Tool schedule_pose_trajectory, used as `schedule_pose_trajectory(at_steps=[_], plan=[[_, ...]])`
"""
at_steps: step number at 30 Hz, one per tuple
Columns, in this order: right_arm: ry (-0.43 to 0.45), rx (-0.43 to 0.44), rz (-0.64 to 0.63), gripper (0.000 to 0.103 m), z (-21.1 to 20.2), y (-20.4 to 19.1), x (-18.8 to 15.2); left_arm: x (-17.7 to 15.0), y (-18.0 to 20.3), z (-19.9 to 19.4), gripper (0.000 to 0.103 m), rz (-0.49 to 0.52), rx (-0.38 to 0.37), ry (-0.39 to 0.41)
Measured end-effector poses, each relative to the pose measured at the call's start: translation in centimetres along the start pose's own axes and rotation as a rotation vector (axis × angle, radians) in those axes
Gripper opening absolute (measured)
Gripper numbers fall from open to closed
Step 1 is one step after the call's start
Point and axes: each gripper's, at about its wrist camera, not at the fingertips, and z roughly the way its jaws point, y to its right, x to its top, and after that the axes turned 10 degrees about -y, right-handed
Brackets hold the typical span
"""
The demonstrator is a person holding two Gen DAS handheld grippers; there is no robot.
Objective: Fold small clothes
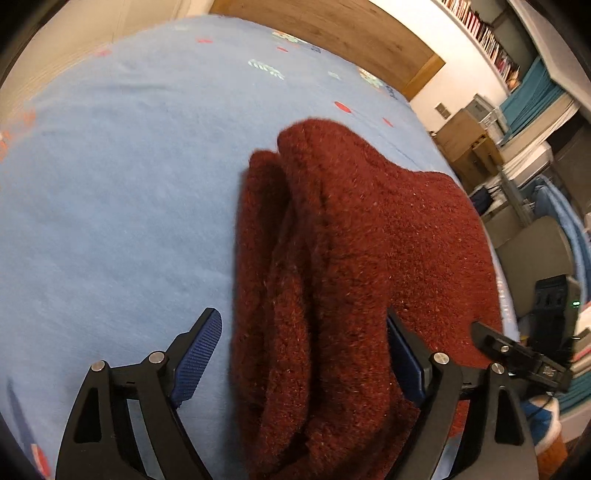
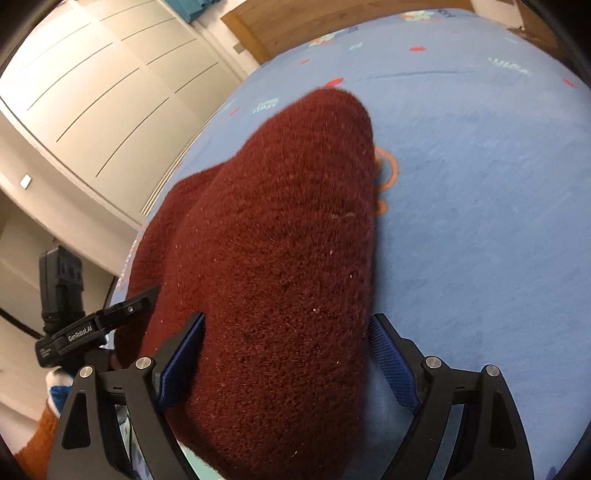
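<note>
Blue-padded fingers of the left gripper (image 1: 304, 354) stood wide apart, straddling the near end of the dark red knitted garment (image 1: 343, 266) without visibly pinching it; the right gripper (image 2: 286, 354) was likewise spread wide, its pads flanking the same bundle from the other side. The garment lay on the blue bedsheet (image 1: 110, 184), near the bed's edge in the left wrist view, already gathered into a thick, layered roll with several soft folds running lengthwise. It looked fuzzy, limp and light, likely to sag and slump open if lifted from one point, so a grip across the stacked layers at the near end, one gripper at each side, seemed the safer hold. Around it the sheet was printed with small red and pale motifs; a wooden headboard (image 1: 332, 29) stood at the far end, a white wardrobe (image 2: 92, 92) to one side, bookshelves (image 1: 484, 37) and stacked boxes beyond. Nothing lay on the sheet in the garment's way.
</note>
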Motion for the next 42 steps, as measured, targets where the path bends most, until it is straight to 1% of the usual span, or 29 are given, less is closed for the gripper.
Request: schedule_pose_trajectory(at_steps=[4,8,9,11,13,14,16,18,21,25,29,32,35,38,42], plan=[[-0.044,0.080,0.012,0.087,1.1,0.9,-0.4,0.2,-1.3,0.2,0.082,-0.003,-0.081,-0.008],[-0.052,0.148,0.029,0.086,1.6,1.7,-0.3,1.2,-2.4,0.2,0.082,-0.005,-0.177,-0.028],[-0.054,0.163,0.031,0.085,1.7,1.9,-0.2,1.4,-2.7,0.0,0.080,-0.011,-0.199,-0.030],[-0.058,0.184,0.035,0.082,1.7,2.1,-0.2,1.6,-3.6,-0.2,0.074,-0.032,-0.251,-0.036],[-0.065,0.199,0.034,0.080,1.7,2.4,-0.1,1.9,-4.6,-0.3,0.063,-0.070,-0.320,-0.043],[-0.068,0.204,0.029,0.078,1.6,2.5,-0.1,1.9,-5.0,-0.5,0.061,-0.081,-0.341,-0.046],[-0.073,0.209,0.017,0.074,1.3,2.7,-0.2,2.0,-5.5,-0.8,0.054,-0.088,-0.369,-0.042],[-0.070,0.214,0.006,0.067,0.3,2.6,-0.2,2.2,-6.0,-1.4,0.050,-0.111,-0.403,-0.035],[-0.053,0.219,-0.011,0.062,-0.8,2.5,-0.2,2.4,-6.1,-2.6,0.047,-0.119,-0.425,-0.014],[-0.017,0.220,-0.028,0.060,-3.2,2.9,-0.7,2.8,-4.2,-4.3,0.046,-0.082,-0.461,-0.001],[0.038,0.207,-0.030,0.060,-7.5,4.3,-0.8,3.4,-0.2,-4.5,0.046,-0.033,-0.511,-0.001],[0.070,0.173,-0.038,0.060,-11.2,6.1,-1.2,3.6,2.7,-3.6,0.046,0.002,-0.535,-0.009],[0.090,0.138,-0.025,0.060,-13.7,7.9,-1.9,4.0,5.5,-1.8,0.046,0.025,-0.545,-0.030],[0.095,0.112,-0.001,0.060,-15.1,9.7,-2.9,4.0,6.9,0.3,0.046,0.023,-0.541,-0.059],[0.070,0.074,0.030,0.061,-14.8,12.1,-4.6,3.8,7.7,3.0,0.046,0.000,-0.496,-0.109]])
